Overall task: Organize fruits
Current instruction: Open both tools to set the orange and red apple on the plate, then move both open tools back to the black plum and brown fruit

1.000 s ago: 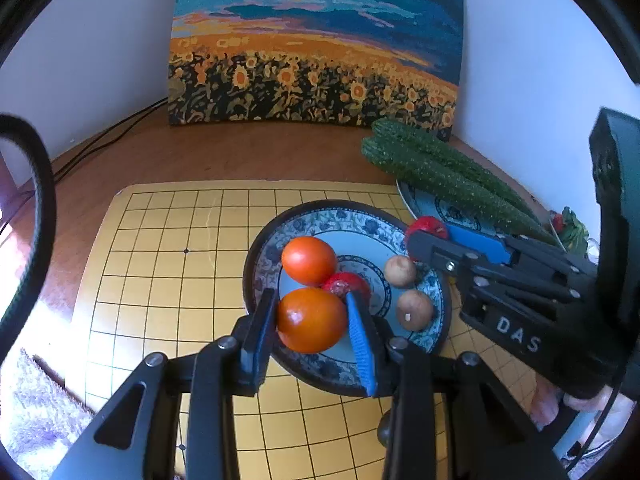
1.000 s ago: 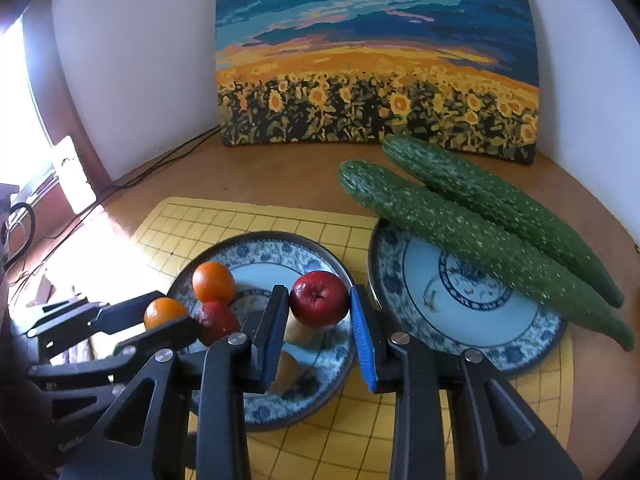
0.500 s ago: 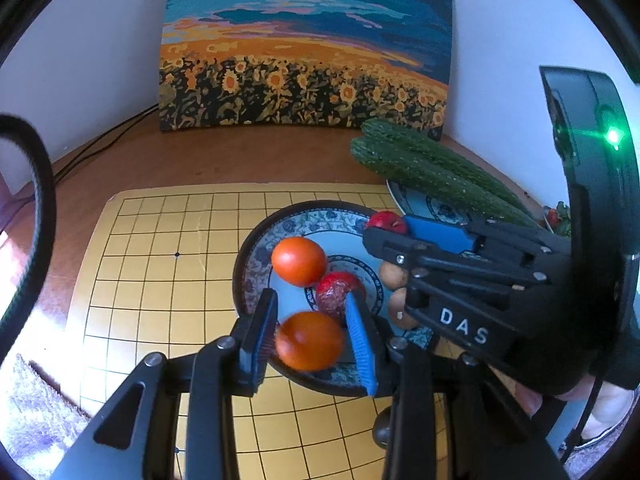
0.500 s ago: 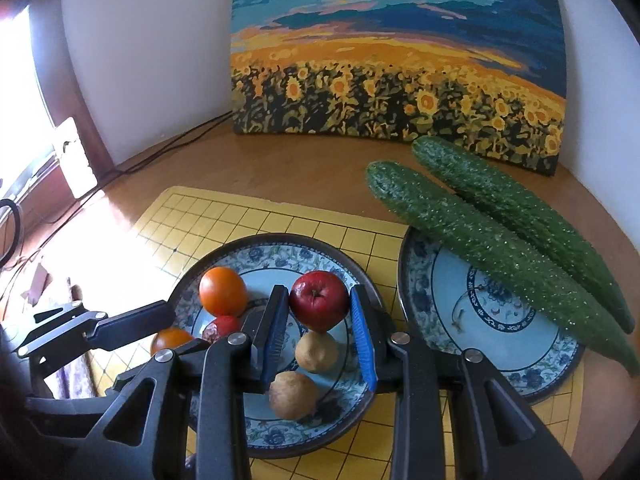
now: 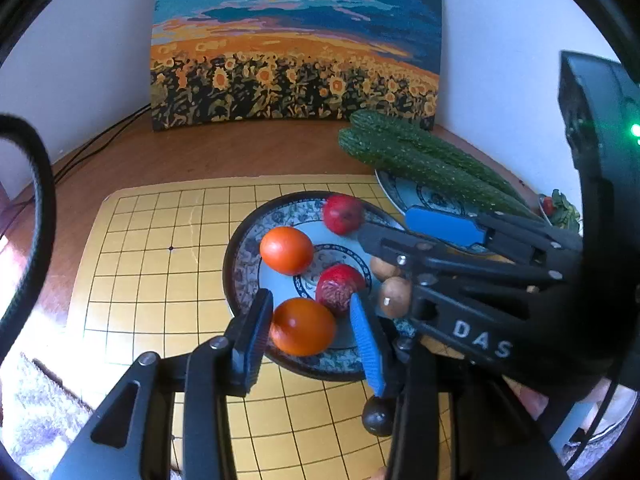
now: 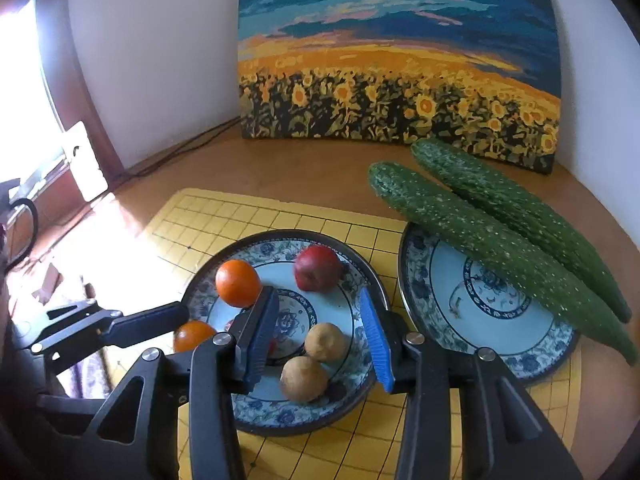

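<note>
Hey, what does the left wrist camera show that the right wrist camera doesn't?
Only the left wrist view shows the whole second red fruit, mostly hidden in the other view, and a dark ball under the left gripper.

Only the right wrist view shows the window-side clutter and the full cucumber plate.

Both show the fruit plate, two oranges, the apple, two brown fruits, cucumbers and sunflower painting.

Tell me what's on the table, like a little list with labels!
Fruit plate: far orange, near orange, red apple, small red fruit, two brown fruits
Other plate: two cucumbers lying across it
Left gripper: jaws open around the near orange
Right gripper: jaws open, holding nothing
Underneath: yellow grid board
</note>
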`<action>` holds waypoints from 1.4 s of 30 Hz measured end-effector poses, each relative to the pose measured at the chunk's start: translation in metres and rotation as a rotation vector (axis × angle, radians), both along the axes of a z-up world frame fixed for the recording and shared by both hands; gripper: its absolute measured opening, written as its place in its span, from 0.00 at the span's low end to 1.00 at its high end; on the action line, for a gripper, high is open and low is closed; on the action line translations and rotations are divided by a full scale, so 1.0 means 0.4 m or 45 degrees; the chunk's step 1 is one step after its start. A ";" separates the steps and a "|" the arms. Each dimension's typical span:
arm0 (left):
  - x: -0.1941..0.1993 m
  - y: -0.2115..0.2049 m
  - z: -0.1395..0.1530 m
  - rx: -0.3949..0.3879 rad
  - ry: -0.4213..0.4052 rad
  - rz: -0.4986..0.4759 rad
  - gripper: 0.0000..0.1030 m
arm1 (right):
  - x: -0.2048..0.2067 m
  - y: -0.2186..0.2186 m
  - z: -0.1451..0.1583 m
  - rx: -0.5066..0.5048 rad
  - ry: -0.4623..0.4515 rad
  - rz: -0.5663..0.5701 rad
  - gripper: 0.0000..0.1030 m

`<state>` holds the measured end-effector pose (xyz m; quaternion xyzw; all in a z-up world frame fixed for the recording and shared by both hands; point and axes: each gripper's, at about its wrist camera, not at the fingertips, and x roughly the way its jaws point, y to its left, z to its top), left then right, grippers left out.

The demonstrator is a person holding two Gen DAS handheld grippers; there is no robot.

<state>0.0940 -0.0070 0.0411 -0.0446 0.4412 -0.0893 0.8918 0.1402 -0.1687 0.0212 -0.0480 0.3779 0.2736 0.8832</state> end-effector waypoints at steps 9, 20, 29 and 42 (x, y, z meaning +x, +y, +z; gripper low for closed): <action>-0.036 -0.004 0.014 -0.001 0.017 -0.014 0.41 | -0.066 -0.040 0.025 0.058 -0.012 -0.020 0.43; -0.081 -0.009 0.034 0.010 0.030 -0.002 0.41 | -0.135 -0.105 0.025 0.090 -0.001 -0.055 0.43; -0.110 -0.020 0.036 0.012 0.042 0.005 0.41 | -0.174 -0.152 0.017 0.107 0.029 -0.085 0.44; -0.136 -0.055 0.019 0.017 0.093 -0.041 0.42 | -0.210 -0.195 -0.032 0.093 0.077 -0.122 0.44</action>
